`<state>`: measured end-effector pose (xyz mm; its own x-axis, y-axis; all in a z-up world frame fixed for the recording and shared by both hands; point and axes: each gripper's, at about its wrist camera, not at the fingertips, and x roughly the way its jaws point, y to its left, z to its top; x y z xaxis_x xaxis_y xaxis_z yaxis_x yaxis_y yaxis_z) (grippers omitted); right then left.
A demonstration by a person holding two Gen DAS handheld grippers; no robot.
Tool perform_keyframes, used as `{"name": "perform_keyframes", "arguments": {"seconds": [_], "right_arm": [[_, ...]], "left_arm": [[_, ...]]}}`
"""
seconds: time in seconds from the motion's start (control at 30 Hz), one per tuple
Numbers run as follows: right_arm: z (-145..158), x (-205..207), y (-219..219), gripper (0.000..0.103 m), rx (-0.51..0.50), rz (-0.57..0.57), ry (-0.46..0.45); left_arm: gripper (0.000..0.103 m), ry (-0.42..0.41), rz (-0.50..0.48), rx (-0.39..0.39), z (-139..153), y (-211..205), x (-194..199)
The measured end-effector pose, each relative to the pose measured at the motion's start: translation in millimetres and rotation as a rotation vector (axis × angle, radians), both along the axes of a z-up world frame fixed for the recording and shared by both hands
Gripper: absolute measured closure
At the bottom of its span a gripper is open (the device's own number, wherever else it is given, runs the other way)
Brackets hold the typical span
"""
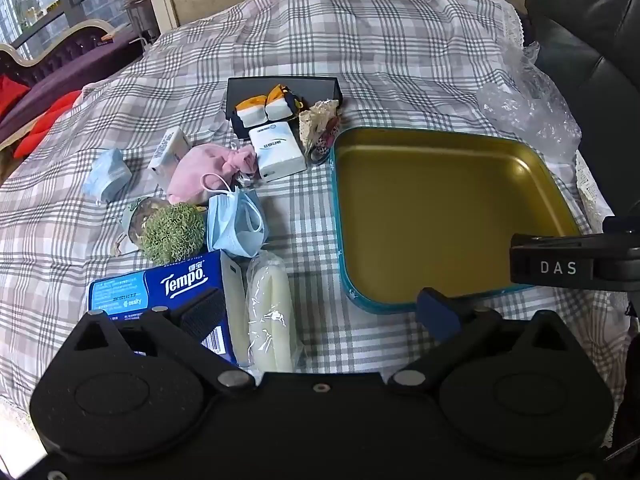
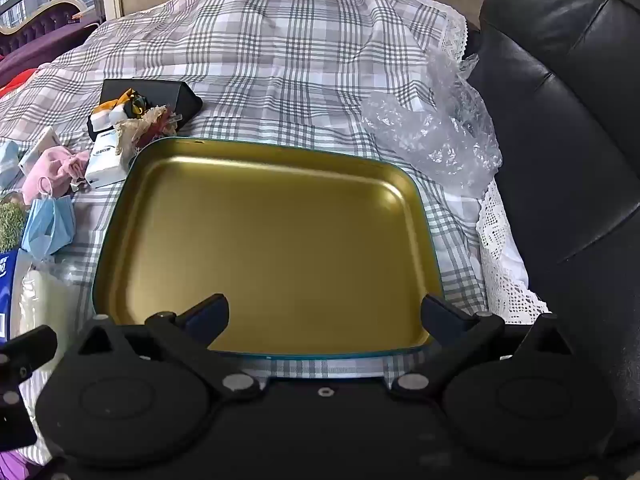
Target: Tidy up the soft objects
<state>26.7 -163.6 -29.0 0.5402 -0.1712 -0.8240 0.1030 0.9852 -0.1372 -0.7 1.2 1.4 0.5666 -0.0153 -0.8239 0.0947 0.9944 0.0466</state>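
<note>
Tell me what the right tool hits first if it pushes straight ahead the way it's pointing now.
Most likely the bare gold floor of the tray: the open right tool points down into it, nothing between, though depth is hard to judge.

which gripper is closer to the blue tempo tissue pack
Left. The left gripper hangs open right over the Tempo tissue pack, one finger overlapping it. The right gripper is open above the near edge of the gold tray, the pack off to its left.
</note>
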Motion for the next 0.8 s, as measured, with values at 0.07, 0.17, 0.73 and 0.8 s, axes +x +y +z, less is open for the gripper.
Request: {"name": "perform_keyframes", "arguments": {"seconds": [0.07,0.17,0.73,0.8], "right_arm": [[0,0,1,0.001,-0.001,0.001,0.0],[-1,0,2,0.001,-0.002,0.004,0.001],[-5,-3,10,0.001,-0.007,0.016,0.007],[-4,-3,9,0.001,-0.003,0.018,0.007]], "left_arm": [[0.004,-0.004,0.002,-0.004,-2,3,-3],[0.004,0.003,0.005,-0.001,-7,3,-4],[0.004,0.031,0.031,-0.01,-4,9,-1],[0.004,0.032,0.031,-0.01,-4,9,-1]]}}
